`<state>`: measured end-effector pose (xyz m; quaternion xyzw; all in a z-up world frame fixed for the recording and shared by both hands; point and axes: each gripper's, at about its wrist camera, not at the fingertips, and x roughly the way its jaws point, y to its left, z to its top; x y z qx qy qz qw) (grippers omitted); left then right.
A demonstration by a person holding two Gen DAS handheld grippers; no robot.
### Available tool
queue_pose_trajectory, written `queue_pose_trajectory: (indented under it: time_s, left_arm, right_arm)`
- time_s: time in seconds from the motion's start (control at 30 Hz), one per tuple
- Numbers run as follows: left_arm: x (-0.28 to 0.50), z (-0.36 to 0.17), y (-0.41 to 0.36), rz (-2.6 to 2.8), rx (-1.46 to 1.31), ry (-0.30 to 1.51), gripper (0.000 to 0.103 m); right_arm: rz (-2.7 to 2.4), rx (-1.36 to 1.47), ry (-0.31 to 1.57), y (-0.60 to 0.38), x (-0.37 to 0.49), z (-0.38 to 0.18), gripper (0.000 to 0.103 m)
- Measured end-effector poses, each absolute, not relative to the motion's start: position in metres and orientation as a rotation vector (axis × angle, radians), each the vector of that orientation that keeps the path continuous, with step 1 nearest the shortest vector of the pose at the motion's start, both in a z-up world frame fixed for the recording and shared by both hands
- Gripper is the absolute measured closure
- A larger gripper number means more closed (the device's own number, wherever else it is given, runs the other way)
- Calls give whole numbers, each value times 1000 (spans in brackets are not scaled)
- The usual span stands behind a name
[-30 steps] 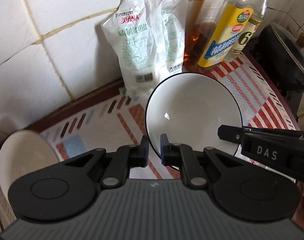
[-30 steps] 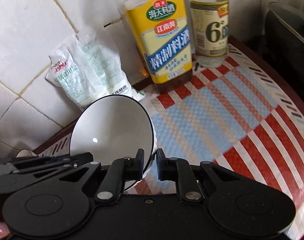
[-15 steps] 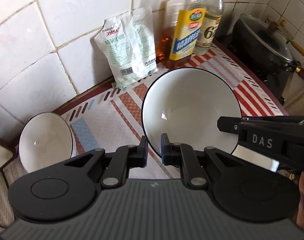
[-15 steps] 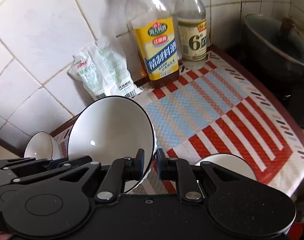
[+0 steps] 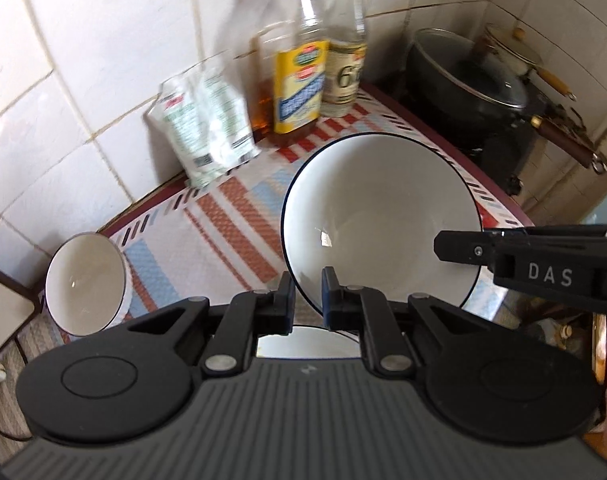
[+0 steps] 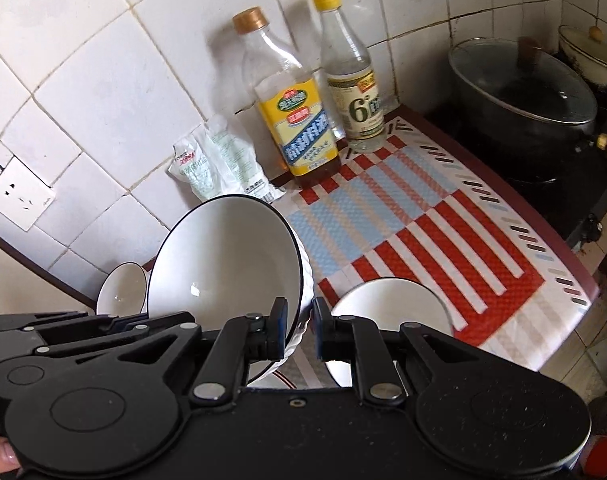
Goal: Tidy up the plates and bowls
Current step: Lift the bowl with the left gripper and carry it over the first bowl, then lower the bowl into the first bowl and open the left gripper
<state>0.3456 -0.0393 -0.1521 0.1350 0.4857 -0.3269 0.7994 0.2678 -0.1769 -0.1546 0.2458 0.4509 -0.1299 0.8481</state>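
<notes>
From the left wrist, the left gripper (image 5: 307, 294) pinches the near rim of a large white bowl (image 5: 379, 216) with a thin dark edge, glossy inside, tilted up clear of the striped mat (image 5: 223, 232); the right gripper (image 5: 459, 246) reaches in over its right side. A smaller white bowl (image 5: 85, 282) sits left of the fingers. From the right wrist, the right gripper (image 6: 299, 330) clamps the same bowl's (image 6: 223, 264) rim (ribbed outside), with another white dish (image 6: 387, 300) just right of the fingers.
</notes>
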Motion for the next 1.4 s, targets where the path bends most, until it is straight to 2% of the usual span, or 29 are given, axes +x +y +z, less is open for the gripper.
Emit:
queue_pose_trajectory:
  time_s: [0.33,0.57,1.07,1.4]
  left_arm:
    - [309,-156,-76,-707,325,1081,92]
    - [299,-176,-103,-696,348,1133,92]
    - [319,-228,-128,-614,292,1229,92]
    - [327,-240,-127,-598,251,1276,92]
  right_arm:
    - [-247,539,960,-209,229,-150,85]
    - [-225,594,989,-238,213,-170,84]
    - [-192,526,1177,-255,235,-230,83]
    - [-179,488,1179,-257,240,-239,82]
